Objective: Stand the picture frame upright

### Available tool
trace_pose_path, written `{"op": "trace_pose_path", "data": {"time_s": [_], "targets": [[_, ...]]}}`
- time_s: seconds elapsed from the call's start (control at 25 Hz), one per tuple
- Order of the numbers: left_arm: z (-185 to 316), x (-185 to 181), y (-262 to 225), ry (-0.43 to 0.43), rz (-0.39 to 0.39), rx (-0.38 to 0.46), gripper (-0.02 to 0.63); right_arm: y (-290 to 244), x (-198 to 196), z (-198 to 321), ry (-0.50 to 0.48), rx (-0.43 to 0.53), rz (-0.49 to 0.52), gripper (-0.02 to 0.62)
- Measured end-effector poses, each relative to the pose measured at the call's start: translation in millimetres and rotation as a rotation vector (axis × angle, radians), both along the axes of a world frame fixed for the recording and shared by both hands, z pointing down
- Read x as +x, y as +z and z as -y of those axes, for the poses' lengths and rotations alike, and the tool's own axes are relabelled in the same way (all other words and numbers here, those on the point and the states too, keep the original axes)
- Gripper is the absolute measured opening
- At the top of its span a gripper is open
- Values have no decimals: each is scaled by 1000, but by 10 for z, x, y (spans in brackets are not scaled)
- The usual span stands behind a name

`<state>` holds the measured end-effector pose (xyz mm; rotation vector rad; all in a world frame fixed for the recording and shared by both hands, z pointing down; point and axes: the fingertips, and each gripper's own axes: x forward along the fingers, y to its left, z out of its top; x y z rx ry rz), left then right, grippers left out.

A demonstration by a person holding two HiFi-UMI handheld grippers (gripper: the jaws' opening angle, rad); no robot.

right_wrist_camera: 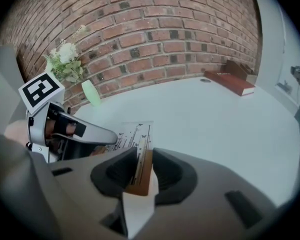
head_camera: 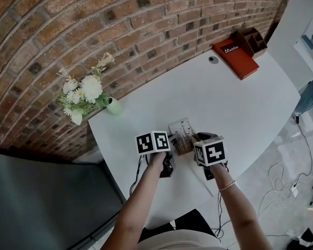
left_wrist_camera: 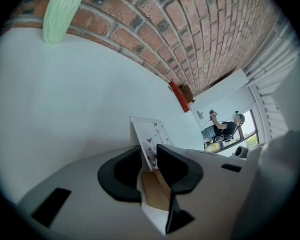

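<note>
My left gripper has its jaws clenched on one edge of the picture frame, my right gripper grasping its opposite edge, over the white surface.

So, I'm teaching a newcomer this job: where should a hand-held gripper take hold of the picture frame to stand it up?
Probably at its thin side edges, one hand-held gripper from each side. The picture frame is a flat panel, so jaws fit across its thickness, printed front to wooden back. Here the left hand-held gripper and right hand-held gripper pinch it that way.
</note>
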<state>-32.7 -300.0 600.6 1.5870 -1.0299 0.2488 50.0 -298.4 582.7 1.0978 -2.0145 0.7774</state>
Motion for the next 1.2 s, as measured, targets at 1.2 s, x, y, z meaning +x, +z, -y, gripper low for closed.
{"op": "trace_pose_path", "data": {"time_s": [1.2], "targets": [[-231,158,-604,174,195,374,52,-265,220,-291,145,291,79,52]]}}
